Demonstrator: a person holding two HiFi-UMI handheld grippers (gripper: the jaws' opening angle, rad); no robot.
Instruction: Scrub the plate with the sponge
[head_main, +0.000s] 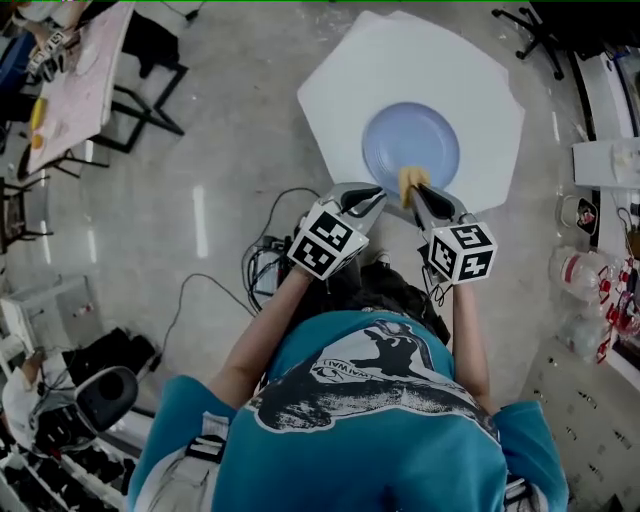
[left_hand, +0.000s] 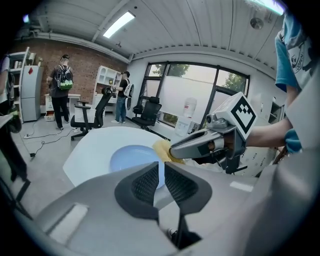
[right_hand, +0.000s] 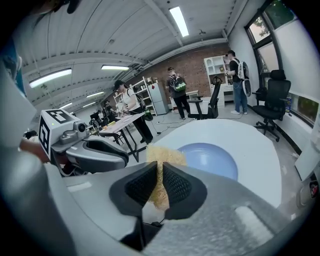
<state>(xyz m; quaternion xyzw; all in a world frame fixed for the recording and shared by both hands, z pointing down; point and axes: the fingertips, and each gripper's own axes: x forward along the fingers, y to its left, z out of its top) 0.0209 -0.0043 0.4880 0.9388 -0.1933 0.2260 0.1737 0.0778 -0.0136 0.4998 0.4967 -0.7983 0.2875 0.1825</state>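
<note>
Your right claw (right_hand: 160, 174) is clamped on the yellow sponge (right_hand: 165, 154), at the near rim of the pale blue plate (head_main: 410, 143) lying mid-worktop (head_main: 340, 92). Your left claw (left_hand: 161, 172) stands just beside it, jaws slightly parted, empty.

The plate (head_main: 411, 145) lies on the table (head_main: 340, 100), the sponge (head_main: 410, 181) at its near rim, the left gripper (head_main: 379, 193) beside it.

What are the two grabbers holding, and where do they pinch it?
The right gripper pinches the yellow sponge by its near end; the rest sticks out past the jaws. The left gripper holds nothing.
</note>
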